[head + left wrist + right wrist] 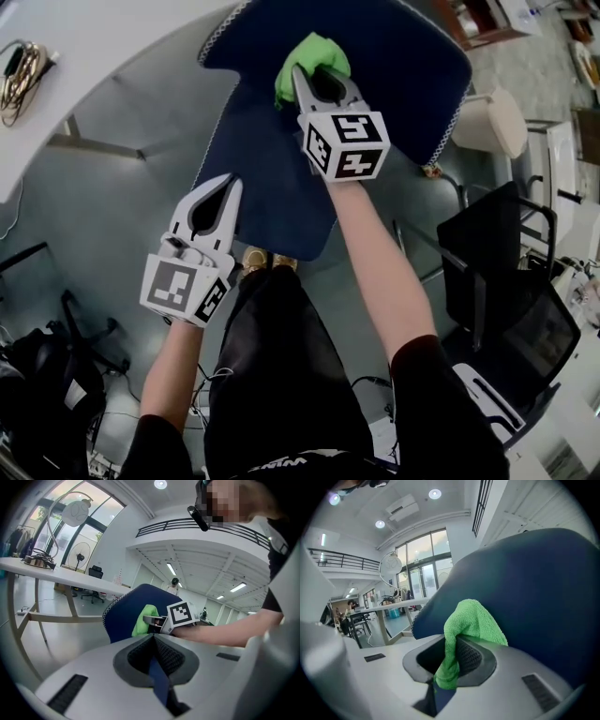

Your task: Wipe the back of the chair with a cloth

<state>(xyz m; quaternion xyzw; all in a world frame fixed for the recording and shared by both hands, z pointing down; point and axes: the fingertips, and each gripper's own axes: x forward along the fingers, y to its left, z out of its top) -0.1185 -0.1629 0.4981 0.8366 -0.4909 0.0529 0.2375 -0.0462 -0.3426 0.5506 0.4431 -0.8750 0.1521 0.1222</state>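
The chair's navy back (403,56) fills the top middle of the head view, with its seat (277,202) below it. My right gripper (298,73) is shut on a bright green cloth (311,52), which is pressed against the upper left part of the back. In the right gripper view the cloth (471,620) bulges out of the jaws against the navy fabric (543,597). My left gripper (232,184) hovers shut and empty over the seat's left edge, nearer to me. Its own view shows the chair back (123,613), the cloth (142,620) and the right gripper (151,619).
A white table (103,56) curves along the left, with a coil of cables (21,70) on it. A black office chair (506,281) and a round white stool (492,122) stand to the right. Dark bags (37,375) lie at lower left.
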